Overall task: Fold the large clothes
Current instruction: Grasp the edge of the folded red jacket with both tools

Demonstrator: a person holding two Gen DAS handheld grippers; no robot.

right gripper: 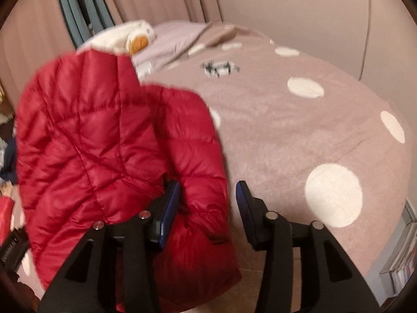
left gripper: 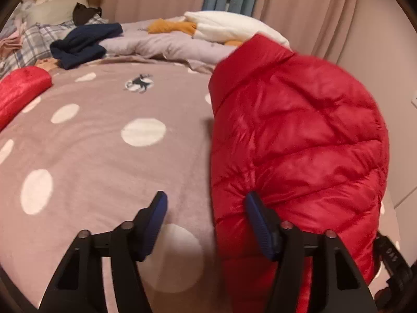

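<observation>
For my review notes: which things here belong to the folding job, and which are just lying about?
In the job: red puffer jacket, left gripper, right gripper, spotted blanket as work surface.

Lying about: navy garment, plaid pillow, white plush toy, lilac duvet.

We see our left gripper (left gripper: pixel 206 208) and right gripper (right gripper: pixel 208 198) built alike: matte black angular arms with triangular cut-outs, round silver screws at the pivots, and ribbed dark blue pads on the fingers (left gripper: pixel 155 224) (their edges blurred).
</observation>
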